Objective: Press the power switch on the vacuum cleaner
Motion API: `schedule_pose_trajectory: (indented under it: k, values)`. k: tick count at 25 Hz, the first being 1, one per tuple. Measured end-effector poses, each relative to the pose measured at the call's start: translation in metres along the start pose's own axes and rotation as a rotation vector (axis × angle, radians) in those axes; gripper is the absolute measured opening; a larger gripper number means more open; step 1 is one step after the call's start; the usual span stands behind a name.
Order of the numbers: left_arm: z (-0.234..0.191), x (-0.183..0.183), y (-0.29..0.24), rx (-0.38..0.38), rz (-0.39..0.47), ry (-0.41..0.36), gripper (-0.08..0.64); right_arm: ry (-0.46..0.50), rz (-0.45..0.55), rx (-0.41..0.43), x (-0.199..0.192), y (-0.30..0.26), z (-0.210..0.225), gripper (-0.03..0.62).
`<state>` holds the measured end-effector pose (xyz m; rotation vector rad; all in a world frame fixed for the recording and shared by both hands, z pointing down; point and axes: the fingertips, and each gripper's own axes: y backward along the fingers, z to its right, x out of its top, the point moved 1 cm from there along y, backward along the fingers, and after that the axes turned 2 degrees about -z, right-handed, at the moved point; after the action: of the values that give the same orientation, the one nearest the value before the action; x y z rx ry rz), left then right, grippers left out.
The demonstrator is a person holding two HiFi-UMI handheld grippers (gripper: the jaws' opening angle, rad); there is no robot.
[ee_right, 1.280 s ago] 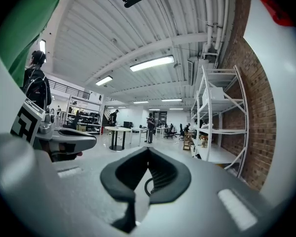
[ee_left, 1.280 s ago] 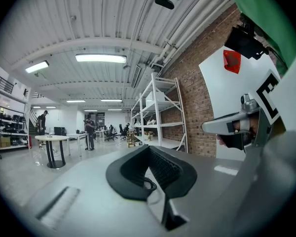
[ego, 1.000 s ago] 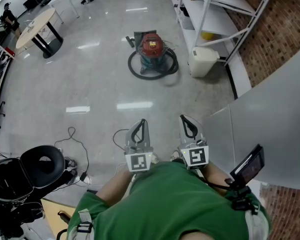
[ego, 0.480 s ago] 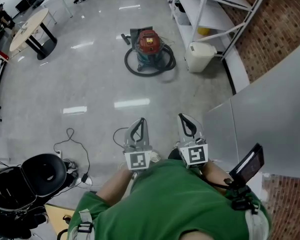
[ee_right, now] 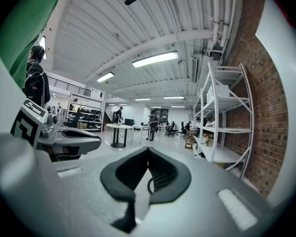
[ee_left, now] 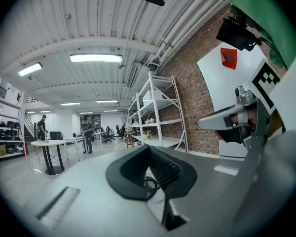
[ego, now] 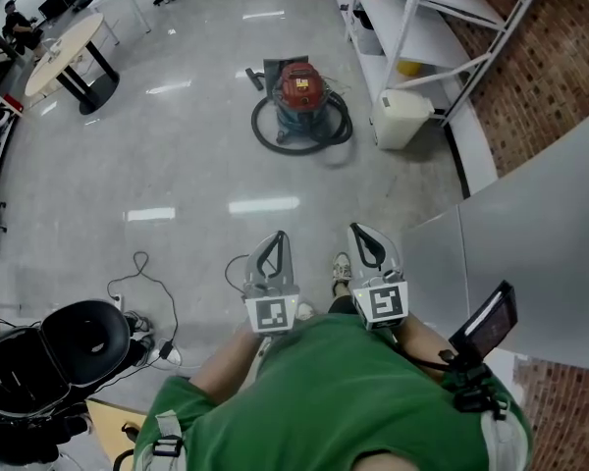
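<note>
Here, head view: a red, round vacuum cleaner (ego: 299, 94) ringed by a black hose (ego: 267, 137) stands on the glossy grey floor (ego: 177, 170), well apart from the left hand-held gripper (ego: 278, 239) and right hand-held gripper (ego: 359, 232). Left gripper view: jaws together, empty. Right gripper view: likewise closed, empty.

Vacuum cleaner (ego: 299, 101): red lid, teal drum, upright on the floor (ego: 177, 165) well ahead of me. Black hose (ego: 275, 145) coiled round its base. The switch is too small to make out.
</note>
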<state>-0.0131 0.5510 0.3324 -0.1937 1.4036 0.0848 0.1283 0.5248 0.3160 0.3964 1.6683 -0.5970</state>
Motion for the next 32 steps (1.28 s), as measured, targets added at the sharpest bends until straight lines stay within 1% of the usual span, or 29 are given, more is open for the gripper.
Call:
schedule_pose_trajectory:
  k: [5,10,18,21,28,32]
  values:
    - [-0.011,0.005,-0.029,0.018,0.005,-0.004,0.008,-0.007,0.007,0.024,0.004,-0.028,0.014,0.003]
    - [-0.014,0.008,-0.064,0.028,-0.002,0.0,0.008,-0.007,0.017,0.038,0.007,-0.055,0.039,0.003]
    - [-0.006,0.012,-0.133,0.032,-0.02,-0.003,0.008,-0.021,0.017,0.04,0.001,-0.098,0.095,0.003]
    - [-0.005,0.014,-0.153,0.047,-0.035,-0.01,0.008,-0.019,0.012,0.059,0.0,-0.112,0.111,0.003]
    - [0.007,0.016,-0.203,0.079,-0.061,0.011,0.008,-0.023,0.008,0.1,-0.004,-0.145,0.157,0.003]
    - [0.008,0.018,-0.222,0.099,-0.065,0.019,0.008,-0.018,0.002,0.12,-0.004,-0.162,0.172,0.005]
